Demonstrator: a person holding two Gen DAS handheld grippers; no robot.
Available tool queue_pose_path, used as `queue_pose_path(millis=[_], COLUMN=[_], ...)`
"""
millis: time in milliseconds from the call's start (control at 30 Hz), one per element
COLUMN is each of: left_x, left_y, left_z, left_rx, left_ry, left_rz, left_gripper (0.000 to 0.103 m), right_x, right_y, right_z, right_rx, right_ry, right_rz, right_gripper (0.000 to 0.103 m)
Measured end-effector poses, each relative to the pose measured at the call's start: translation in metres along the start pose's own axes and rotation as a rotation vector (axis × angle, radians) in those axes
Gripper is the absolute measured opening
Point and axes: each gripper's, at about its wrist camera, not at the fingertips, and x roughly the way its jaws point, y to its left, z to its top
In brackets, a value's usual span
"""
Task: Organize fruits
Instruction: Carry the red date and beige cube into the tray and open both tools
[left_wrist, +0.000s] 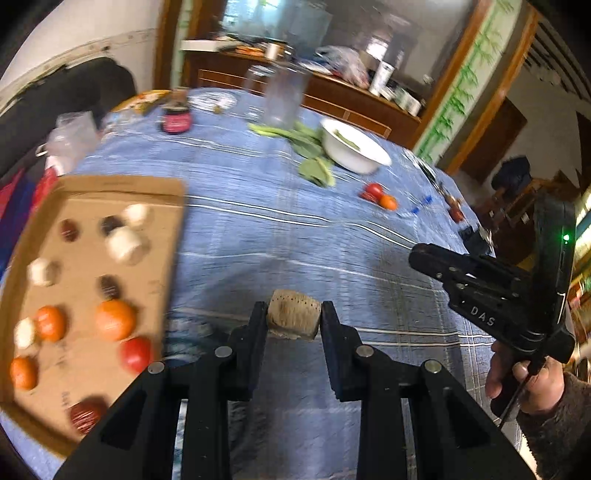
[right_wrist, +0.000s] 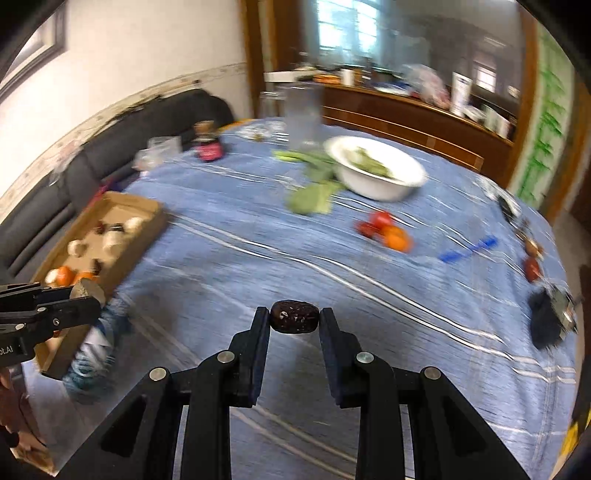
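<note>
Covering nearly everything is the blue striped tablecloth (right_wrist: 295, 258), and it's busy out there. On the near left edge sits the shallow cardboard tray (left_wrist: 110, 184), already loaded with sorted fruit: pale round pieces at the far end, dark red dates in the middle, oranges (left_wrist: 115, 319) and a red tomato (left_wrist: 136, 353) nearer the camera. Far side of the table, the white bowl (right_wrist: 376, 184) holds greens, with loose green leaves (right_wrist: 310, 199) lying just beside it. Between bowl and near edge, a small cluster of red and orange fruit (right_wrist: 386, 230) waits on the cloth, well apart from the tray.

Now the tools! The left gripper (left_wrist: 294, 315) is held above the cloth just right of the tray, pads clamped on a pale, speckled, cork-coloured fruit piece (left_wrist: 293, 314), off the surface. The right gripper (right_wrist: 294, 317) is up over open cloth too, pinching a dark wrinkled date (right_wrist: 294, 316) end to end. A hand (left_wrist: 524, 384) in a fuzzy sleeve grips the right tool's handle.
</note>
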Motion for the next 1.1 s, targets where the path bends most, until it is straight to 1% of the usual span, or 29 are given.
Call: queue_pose_path(millis=[200,233,367,467,567,733,900,1100], left_x=[-0.043,-0.05,-0.065,-0.068,-0.064,-0.055,-0.049,-0.043], left_y=[0.067,0.08,0.123,0.145,0.16,0.174,0.179,0.189], left_z=[-0.012,-0.016,-0.03,-0.042,-0.053,-0.062,-0.065,-0.068], left_rx=[-0.081,-0.096,-0.13,-0.155,-0.182,-0.215,-0.235,-0.264], left_ry=[-0.038,-0.043,-0.03,-0.009,0.01,0.034,0.044,0.06], left_rz=[0.088,0.112,0.178,0.194,0.201,0.196,0.197,0.197], left_gripper=[0.028,0.028,0.028,0.028,0.028,0.028,0.028,0.028], right_x=[0.012,0.016,0.032,0.048,0.066,0.092,0.12,0.139], right_y=[0.077,0.089,0.144,0.177,0.209,0.244,0.263,0.281], right_z=[0.026,0.03,0.045,0.053,0.057,0.061,0.063,0.063], right_rx=[-0.093,-0.109,-0.181,-0.226,-0.273,-0.316,-0.347,-0.39], right_ry=[-0.016,-0.017,-0.014,0.002,0.022,0.063,0.113,0.139], right_rz=[0.113,0.132,0.203,0.243,0.274,0.302,0.306,0.3], right_gripper=[0.03,0.03,0.03,0.03,0.03,0.03,0.03,0.03])
